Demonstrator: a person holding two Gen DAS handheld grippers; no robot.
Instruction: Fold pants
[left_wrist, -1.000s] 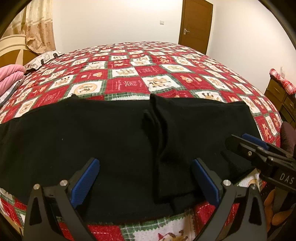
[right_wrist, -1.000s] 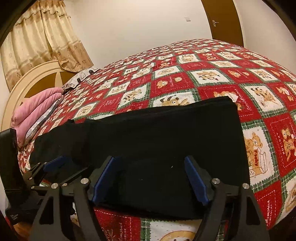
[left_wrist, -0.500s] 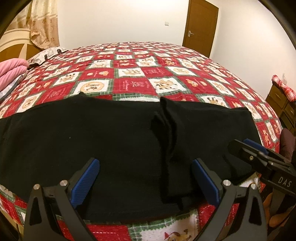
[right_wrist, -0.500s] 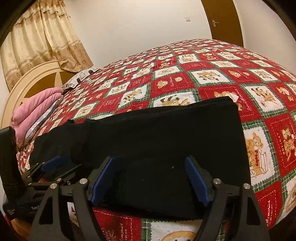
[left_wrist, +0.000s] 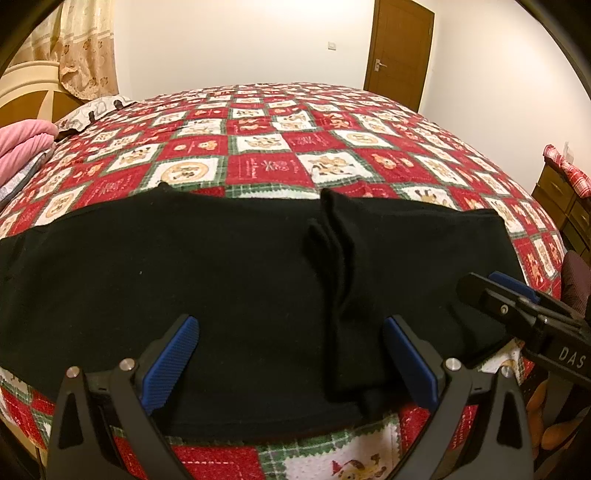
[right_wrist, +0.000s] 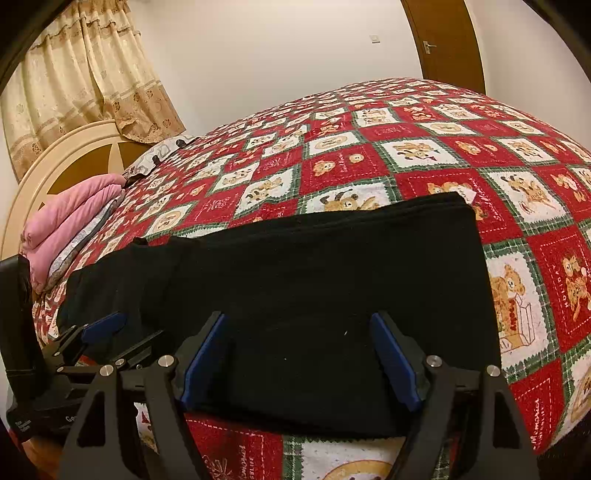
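Note:
Black pants (left_wrist: 207, 273) lie flat across the near edge of the bed, folded lengthwise, with a raised crease (left_wrist: 340, 258) right of centre. They also fill the right wrist view (right_wrist: 332, 280). My left gripper (left_wrist: 291, 354) is open and empty, hovering over the pants' near edge. My right gripper (right_wrist: 299, 354) is open and empty over the pants' right part. The right gripper shows at the right of the left wrist view (left_wrist: 517, 306); the left gripper shows at the lower left of the right wrist view (right_wrist: 92, 339).
The bed has a red, white and green Christmas quilt (left_wrist: 266, 140). Folded pink bedding (right_wrist: 70, 218) lies by the headboard (right_wrist: 66, 158) at the left. A wooden dresser (left_wrist: 565, 199) stands at the right, a door (left_wrist: 399, 48) at the back.
The left wrist view has shifted slightly; the pants' crease now sits further right in it. Both grippers stay open and the pants have not moved.

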